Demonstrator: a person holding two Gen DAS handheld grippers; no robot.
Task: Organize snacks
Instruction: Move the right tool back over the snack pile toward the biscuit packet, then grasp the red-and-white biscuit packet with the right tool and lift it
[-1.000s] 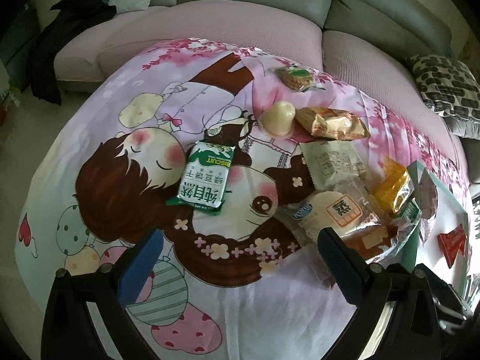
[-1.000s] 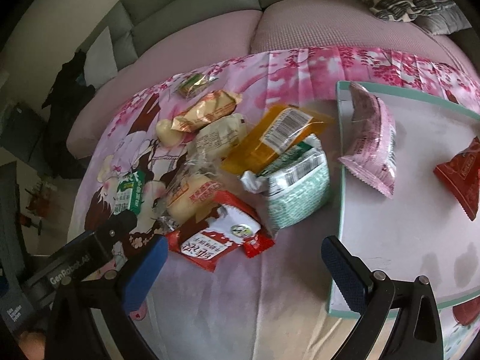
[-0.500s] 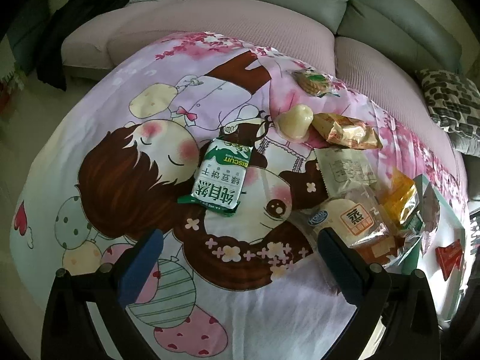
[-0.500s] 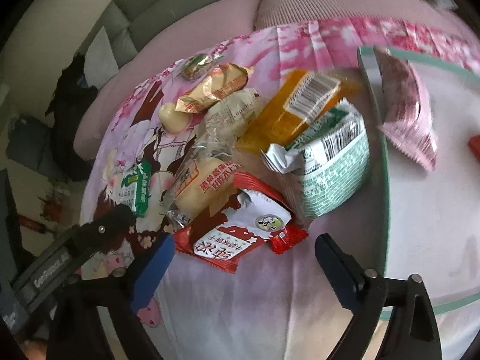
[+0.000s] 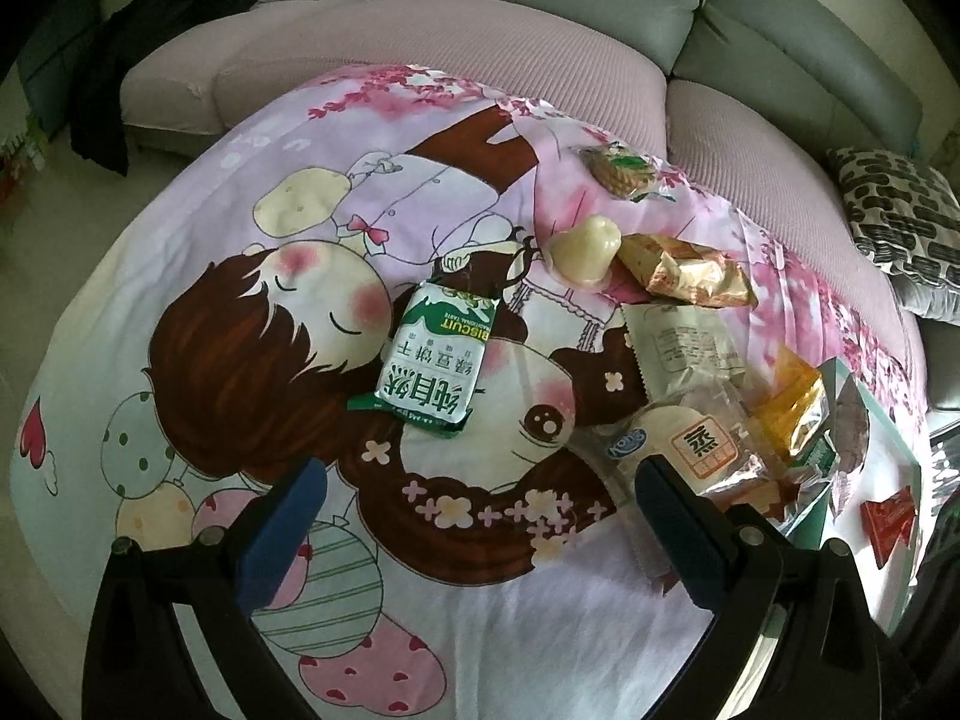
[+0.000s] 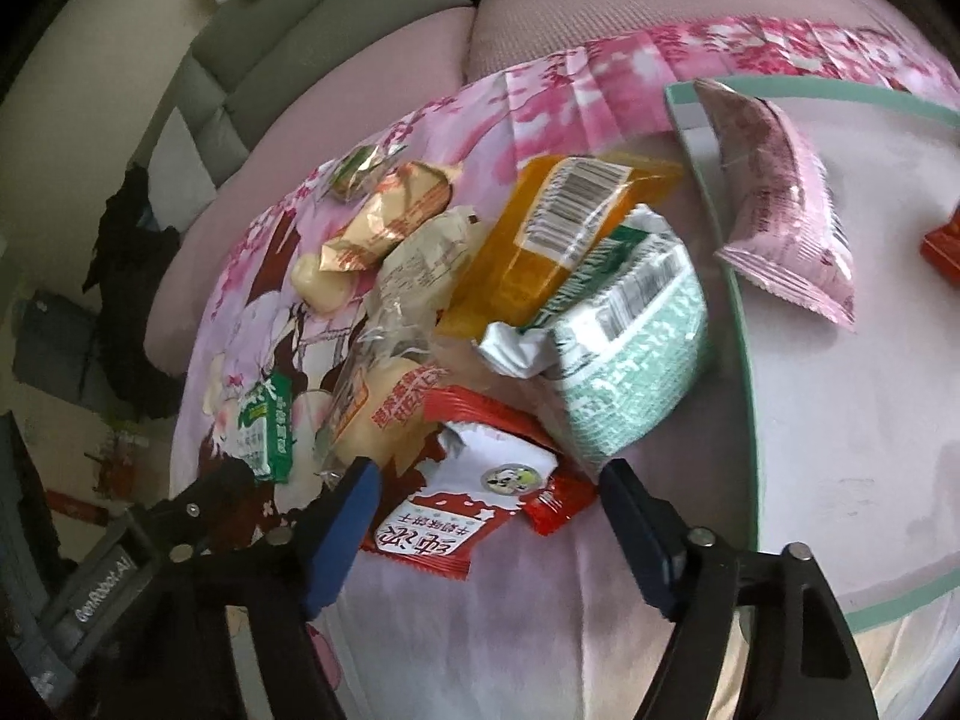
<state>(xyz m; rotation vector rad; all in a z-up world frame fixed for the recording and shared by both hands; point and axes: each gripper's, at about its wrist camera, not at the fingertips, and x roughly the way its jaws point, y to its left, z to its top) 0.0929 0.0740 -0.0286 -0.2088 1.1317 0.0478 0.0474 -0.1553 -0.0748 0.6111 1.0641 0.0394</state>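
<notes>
Reading "BISCUIT", green packet (image 5: pixel 433 360) lies before open left tongs (image 5: pixel 477 513).

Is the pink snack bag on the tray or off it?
On it. The pink bag lies flat on the green-rimmed tray, near its left edge.

The cartoon-printed cloth cover (image 5: pixel 252 276) looks soft, matt and lightly wrinkled. The green-and-white biscuit packet (image 5: pixel 435 363) is glossy plastic film, as is the crinkled red-and-white biscuit wrapper (image 6: pixel 474 498). The orange packet (image 6: pixel 558 240) shines like smooth foil, and the pink snack bag (image 6: pixel 786 204) has a duller sheen. The white tray with a mint-green rim (image 6: pixel 840 420) looks smooth and matt. The blue finger pads (image 6: pixel 339 540) seem rubbery on black hard plastic. The sofa seat (image 5: pixel 456 42) is ribbed pink fabric.
</notes>
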